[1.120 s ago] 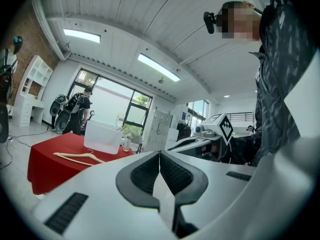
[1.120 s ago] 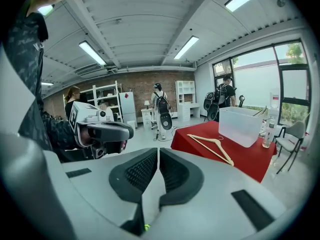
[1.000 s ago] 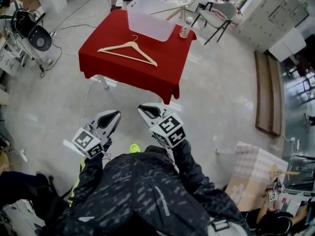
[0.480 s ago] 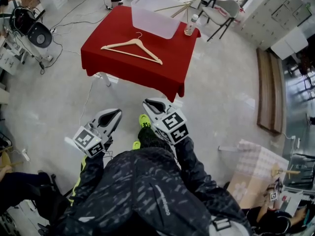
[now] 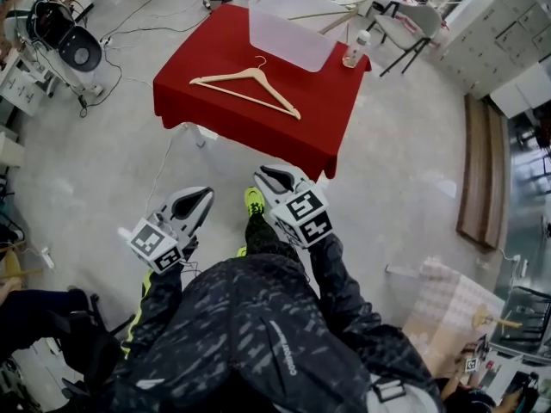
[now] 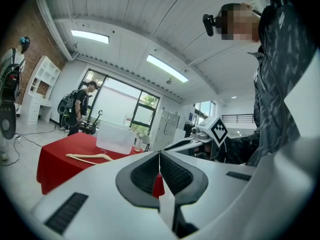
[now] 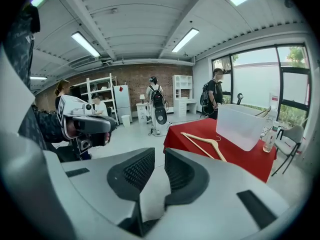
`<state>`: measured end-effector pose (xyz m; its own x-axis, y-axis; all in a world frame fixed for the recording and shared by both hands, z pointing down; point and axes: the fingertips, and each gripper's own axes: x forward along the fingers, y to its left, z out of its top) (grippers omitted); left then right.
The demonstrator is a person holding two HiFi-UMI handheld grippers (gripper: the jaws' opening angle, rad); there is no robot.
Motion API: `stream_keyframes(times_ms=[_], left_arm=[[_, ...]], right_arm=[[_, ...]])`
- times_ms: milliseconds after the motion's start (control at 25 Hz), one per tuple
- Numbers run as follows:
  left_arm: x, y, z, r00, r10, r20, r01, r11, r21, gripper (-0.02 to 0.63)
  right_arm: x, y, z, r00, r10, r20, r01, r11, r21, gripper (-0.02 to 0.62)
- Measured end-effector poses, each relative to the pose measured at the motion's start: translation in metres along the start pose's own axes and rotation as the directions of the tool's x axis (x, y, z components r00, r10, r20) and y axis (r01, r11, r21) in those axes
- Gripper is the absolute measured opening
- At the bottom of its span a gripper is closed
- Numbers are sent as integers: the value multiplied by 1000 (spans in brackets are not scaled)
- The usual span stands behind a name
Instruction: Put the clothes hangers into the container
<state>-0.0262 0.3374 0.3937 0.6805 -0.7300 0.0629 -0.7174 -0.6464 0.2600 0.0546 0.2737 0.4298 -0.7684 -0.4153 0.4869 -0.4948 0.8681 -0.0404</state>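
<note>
Left tongs: pressed together, empty, low, well short of table. Wooden hanger: flat on table, near clear container, not yet in. Right tongs: opening, narrow gap, nothing between. Step, likely: approach. Next: reach table, spread tongs, grasp hanger.
</note>
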Motion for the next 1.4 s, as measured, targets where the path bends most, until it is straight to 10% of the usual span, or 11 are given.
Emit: stream_keyframes(times_ms=[1400], left_arm=[[213,230,35,994,91,-55,-95,992,-79,12]], right_arm=[[190,-265,29,979,99,-176,-86,993,75,91]])
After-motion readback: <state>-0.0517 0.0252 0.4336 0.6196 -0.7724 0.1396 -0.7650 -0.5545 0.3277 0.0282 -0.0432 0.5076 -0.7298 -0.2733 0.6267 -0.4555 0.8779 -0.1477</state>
